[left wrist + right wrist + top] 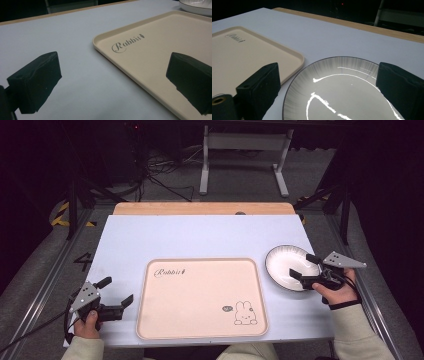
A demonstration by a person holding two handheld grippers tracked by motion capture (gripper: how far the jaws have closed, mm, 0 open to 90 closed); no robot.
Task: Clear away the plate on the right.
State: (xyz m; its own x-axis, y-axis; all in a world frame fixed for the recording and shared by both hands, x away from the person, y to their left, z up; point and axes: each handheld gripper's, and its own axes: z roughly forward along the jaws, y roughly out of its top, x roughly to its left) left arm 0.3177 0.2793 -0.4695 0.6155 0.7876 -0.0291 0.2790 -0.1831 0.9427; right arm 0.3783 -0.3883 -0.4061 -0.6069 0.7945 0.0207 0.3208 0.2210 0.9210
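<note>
A beige tray [200,330] printed with "Rabbit" and a small rabbit lies at the table's front centre. A white plate [282,262] with a dark rim sits just right of it. My right gripper [304,265] hovers open over the plate's right side, one jaw on either side of the plate [342,87] in the right gripper view. My left gripper [116,291] is open near the front left, just left of the tray [155,50], with nothing between its fingers [35,80].
The pale blue table top [200,235] has a wooden strip [200,208] along its far edge. Beyond it stand a white metal frame [245,155] and cables on the floor. Rails run along both table sides.
</note>
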